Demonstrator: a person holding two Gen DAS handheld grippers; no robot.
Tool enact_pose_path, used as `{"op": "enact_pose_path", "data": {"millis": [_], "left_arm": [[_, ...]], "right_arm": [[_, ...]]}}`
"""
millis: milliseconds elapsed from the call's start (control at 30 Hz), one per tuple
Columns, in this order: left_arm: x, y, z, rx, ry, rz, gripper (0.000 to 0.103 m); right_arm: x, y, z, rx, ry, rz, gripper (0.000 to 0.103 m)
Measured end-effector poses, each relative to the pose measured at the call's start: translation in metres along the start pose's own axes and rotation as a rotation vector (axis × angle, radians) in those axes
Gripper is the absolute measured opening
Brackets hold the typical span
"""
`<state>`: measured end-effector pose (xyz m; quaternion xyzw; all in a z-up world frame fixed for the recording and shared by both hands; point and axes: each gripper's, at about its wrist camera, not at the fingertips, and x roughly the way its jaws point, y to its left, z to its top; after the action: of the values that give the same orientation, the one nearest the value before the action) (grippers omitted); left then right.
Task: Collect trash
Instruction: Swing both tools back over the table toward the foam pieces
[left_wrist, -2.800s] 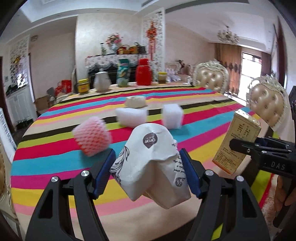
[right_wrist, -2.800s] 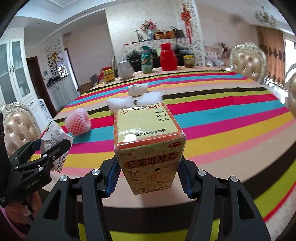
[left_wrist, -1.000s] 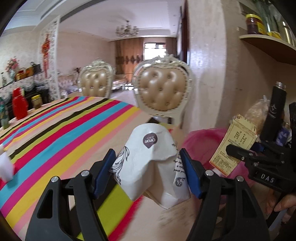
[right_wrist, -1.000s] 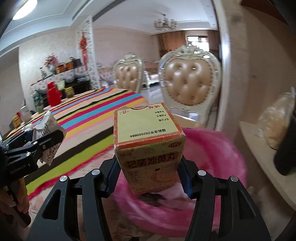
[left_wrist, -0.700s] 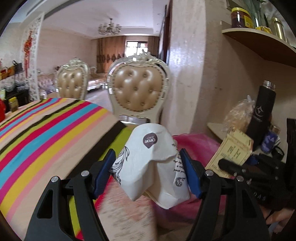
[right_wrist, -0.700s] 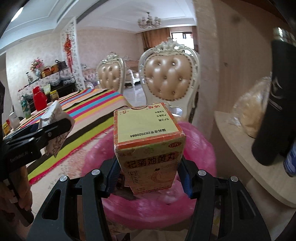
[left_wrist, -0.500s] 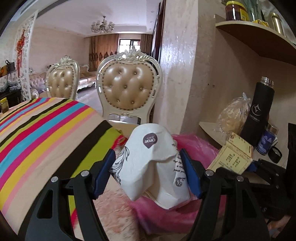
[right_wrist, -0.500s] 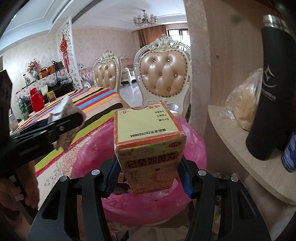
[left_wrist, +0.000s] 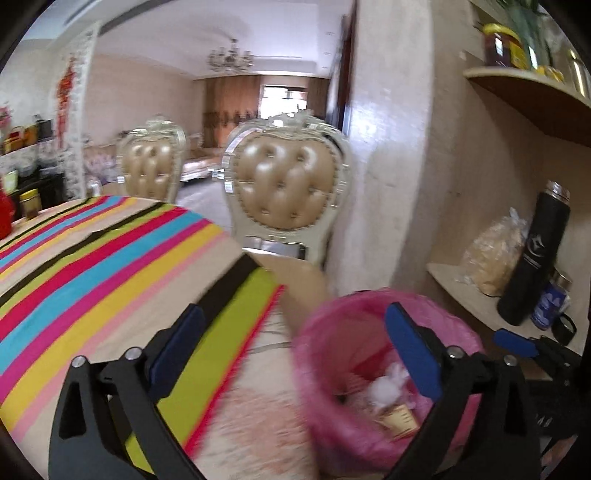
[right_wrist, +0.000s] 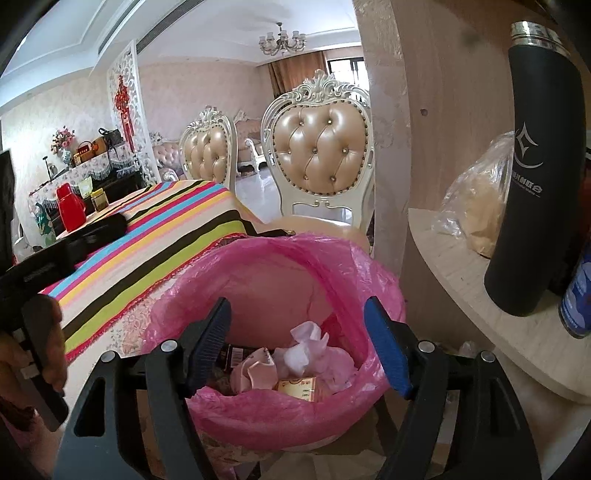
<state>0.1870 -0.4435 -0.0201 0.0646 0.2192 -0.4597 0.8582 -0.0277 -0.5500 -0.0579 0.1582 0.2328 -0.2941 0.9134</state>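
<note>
Both tongs are springing open with nothing between their pads: right gripper (right_wrist: 295, 345) is hanging over the pink-lined bin (right_wrist: 280, 402), the yellow box (right_wrist: 297, 387) lying inside at six o'clock, black flask (right_wrist: 535, 177) at two o'clock; left gripper (left_wrist: 293, 349) is hovering with striped tablecloth (left_wrist: 110, 269) at nine.

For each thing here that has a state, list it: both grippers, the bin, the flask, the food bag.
left gripper: jaws opening, nothing between them.
right gripper: jaws opening, empty, above the bin.
pink-lined bin: open, holds trash.
yellow box: lying in the bin.
black flask: upright, capped, on the shelf.
food bag: on the shelf beside the flask.
</note>
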Motion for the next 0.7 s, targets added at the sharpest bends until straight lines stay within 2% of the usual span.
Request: {"op": "enact_pose_path", "data": {"millis": [200,400,700], "left_arm": [[-0.041,0.041,-0.012,0.012,-0.006,0.132,0.098],[-0.085,0.09,-0.028,-0.005,-0.002,0.257,0.098],[-0.175,0.199,-0.071,-0.122,0.019,0.54,0.098]], "right_arm": [[-0.004,0.028,0.002,-0.039,-0.01,0.051,0.071],[-0.002,0.08,0.004,-0.112,0.002,0.139,0.071],[0.005,0.205,-0.01,-0.261,0.06,0.351,0.071]]}}
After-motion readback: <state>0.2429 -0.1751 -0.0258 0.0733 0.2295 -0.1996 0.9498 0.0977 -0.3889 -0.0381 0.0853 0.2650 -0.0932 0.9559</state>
